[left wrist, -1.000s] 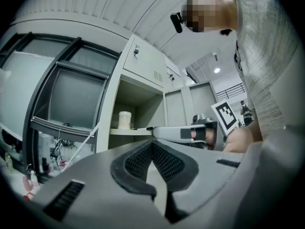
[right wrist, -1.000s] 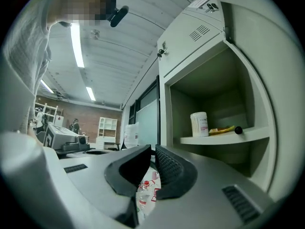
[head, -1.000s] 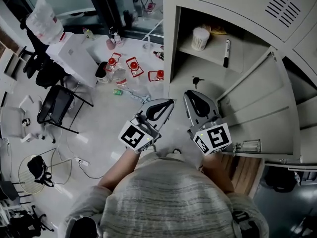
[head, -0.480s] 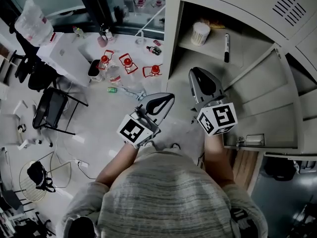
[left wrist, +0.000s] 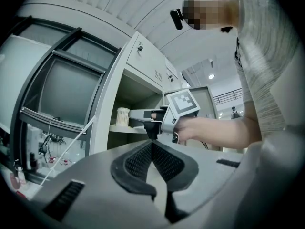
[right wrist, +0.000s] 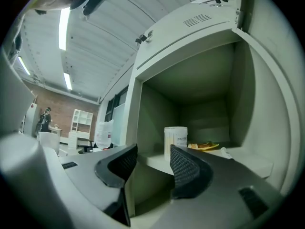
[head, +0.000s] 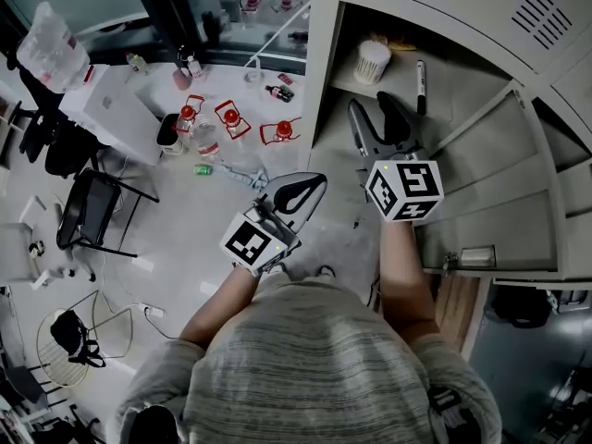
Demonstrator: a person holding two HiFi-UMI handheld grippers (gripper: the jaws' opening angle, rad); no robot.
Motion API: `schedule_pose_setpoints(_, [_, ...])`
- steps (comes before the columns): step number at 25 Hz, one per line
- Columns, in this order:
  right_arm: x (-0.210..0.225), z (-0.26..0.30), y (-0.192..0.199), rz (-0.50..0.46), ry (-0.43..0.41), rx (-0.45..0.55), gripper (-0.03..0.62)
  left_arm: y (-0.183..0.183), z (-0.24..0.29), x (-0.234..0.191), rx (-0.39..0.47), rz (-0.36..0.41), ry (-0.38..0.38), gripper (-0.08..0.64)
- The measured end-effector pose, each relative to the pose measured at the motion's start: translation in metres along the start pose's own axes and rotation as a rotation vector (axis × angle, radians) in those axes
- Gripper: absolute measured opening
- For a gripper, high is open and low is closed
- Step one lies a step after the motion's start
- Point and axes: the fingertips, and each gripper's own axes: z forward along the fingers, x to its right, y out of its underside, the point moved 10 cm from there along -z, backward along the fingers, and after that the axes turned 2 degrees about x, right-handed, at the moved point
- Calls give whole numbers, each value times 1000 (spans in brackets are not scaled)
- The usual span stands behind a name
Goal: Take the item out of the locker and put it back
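Nearest me, my left gripper [head: 313, 181] is closed on nothing. Further out, my right gripper [head: 372, 111] has just been opening its jaws, nothing between them, at the locker [head: 323, 81] mouth. Its shelf [head: 449, 89] holds the white canister [head: 373, 61], a marker [head: 421, 83] beside it and something yellow [head: 403, 43] behind.

On the locker shelf [head: 396, 97] I count three: canister [head: 373, 61] at left, packet [head: 401, 43] just behind it to the right, marker [head: 420, 86] lying farther right.
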Motion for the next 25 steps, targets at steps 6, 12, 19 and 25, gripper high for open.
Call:
schedule_pose_setpoints(6, [8,20,-8,-21,80,-40,258,0,-3,-6,6,-3,1,6])
schedule_pose_setpoints(12, [16,37,-17,-22,129,-82,268,2,-6,-10,-11,-12,4,6])
schedule_pose_setpoints(19, [22,58,-20,-20,196,-160,273,8,-9,-13,-27,-19,20,6])
schedule_pose_setpoints(25, [25,69,-23,3,259,-200,273,9,-14,-16,-19,-38,23,6])
